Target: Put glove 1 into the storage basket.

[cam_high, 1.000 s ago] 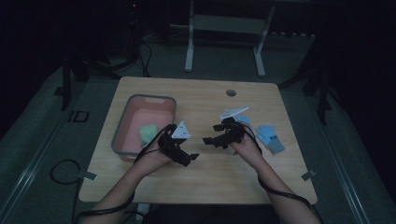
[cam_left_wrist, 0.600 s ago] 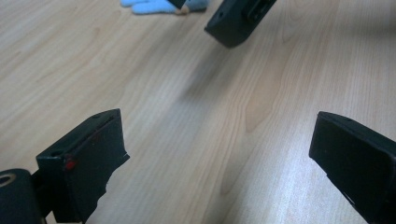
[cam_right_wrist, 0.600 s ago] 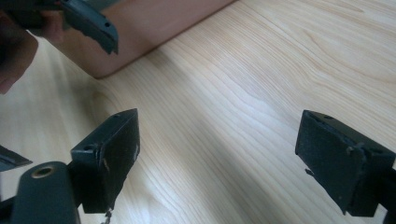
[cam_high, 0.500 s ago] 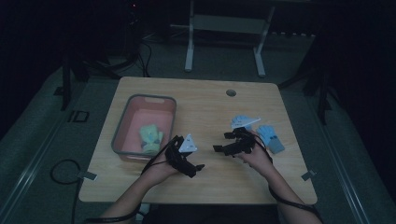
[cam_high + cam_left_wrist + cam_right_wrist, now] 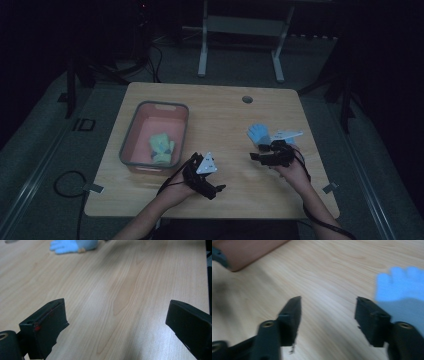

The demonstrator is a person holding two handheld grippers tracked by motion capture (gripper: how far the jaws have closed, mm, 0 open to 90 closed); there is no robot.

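Right gripper (image 5: 328, 315), jaws just narrowed but empty, beside the blue glove (image 5: 259, 133): centre over it before closing. Left gripper (image 5: 117, 325) wide open, empty.

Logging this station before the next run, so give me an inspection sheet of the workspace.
Surface: wooden table, bare between the grippers.
Job's things: blue glove lying flat on the table; pale green glove in the pink bin.
Clutter: nothing seen.
Grippers: left gripper open, nothing between its fingers; right gripper open, just been closing, beside the blue glove.
Cables: black cable looped on the floor.
Surroundings: dark; grey metal stand behind.
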